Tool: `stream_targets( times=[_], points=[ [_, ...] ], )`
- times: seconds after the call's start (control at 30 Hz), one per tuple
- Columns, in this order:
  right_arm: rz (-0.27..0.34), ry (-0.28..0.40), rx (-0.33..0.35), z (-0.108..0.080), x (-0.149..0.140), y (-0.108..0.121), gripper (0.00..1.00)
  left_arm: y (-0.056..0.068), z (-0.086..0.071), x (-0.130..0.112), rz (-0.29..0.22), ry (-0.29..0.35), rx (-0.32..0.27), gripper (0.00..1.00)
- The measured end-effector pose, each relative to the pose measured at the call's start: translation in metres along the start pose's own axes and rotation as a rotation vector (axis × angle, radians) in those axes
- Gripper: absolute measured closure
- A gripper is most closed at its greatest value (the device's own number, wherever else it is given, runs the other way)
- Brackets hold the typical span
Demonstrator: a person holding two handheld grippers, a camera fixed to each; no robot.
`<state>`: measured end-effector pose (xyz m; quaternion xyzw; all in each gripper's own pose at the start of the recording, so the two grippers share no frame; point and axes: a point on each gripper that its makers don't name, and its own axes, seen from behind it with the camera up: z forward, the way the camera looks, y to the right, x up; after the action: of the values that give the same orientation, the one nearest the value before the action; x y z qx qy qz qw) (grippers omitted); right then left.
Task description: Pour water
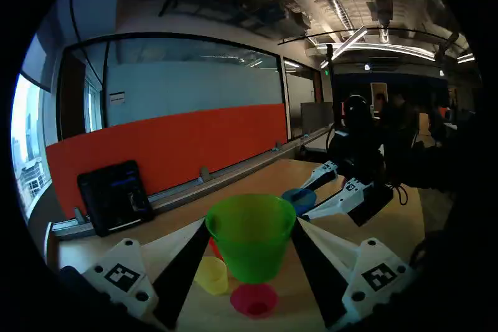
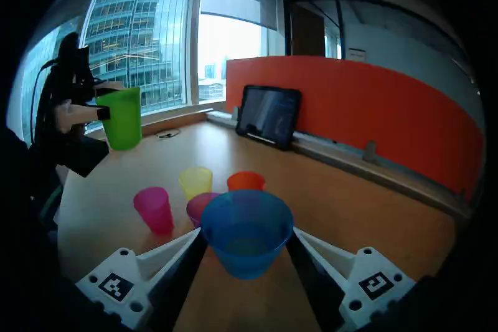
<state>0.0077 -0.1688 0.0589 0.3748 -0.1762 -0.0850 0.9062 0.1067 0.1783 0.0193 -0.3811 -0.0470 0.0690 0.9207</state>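
My left gripper (image 1: 251, 232) is shut on a translucent green cup (image 1: 251, 251), held upright above the wooden table (image 1: 348, 238). Under it stand a yellow cup (image 1: 211, 274) and a pink cup (image 1: 254, 299). My right gripper (image 2: 247, 235) is shut on a blue cup (image 2: 247, 238), also upright. Beyond it on the table (image 2: 348, 207) stand a pink cup (image 2: 154, 208), a yellow cup (image 2: 195, 182), an orange cup (image 2: 246, 180) and a magenta cup (image 2: 199, 206). The green cup (image 2: 121, 118) hangs at far left in the right gripper view. The blue cup (image 1: 299, 198) shows farther off in the left gripper view.
A dark tablet (image 2: 269, 115) leans against the orange partition (image 2: 386, 114) at the table's far edge. Large windows (image 2: 137, 39) lie behind the left side. A person in dark clothes (image 1: 373, 139) stands behind the right gripper.
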Motion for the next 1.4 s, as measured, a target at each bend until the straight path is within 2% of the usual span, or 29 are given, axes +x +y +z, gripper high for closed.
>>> stream_targets(
  times=[0.67, 1.17, 1.4],
  points=[
    [-0.063, 0.232, -0.011, -0.052, 0.081, -0.016, 0.11, 0.025, 0.006, 0.010, -0.025, 0.064, -0.052, 0.12],
    [-0.089, 0.341, -0.014, -0.081, 0.123, -0.025, 0.11, 0.041, 0.007, 0.020, -0.014, 0.085, -0.089, 0.12],
    [-0.107, 0.361, -0.011, -0.088, 0.135, -0.030, 0.11, 0.046, 0.007, 0.023, -0.009, 0.097, -0.105, 0.12]
  ],
)
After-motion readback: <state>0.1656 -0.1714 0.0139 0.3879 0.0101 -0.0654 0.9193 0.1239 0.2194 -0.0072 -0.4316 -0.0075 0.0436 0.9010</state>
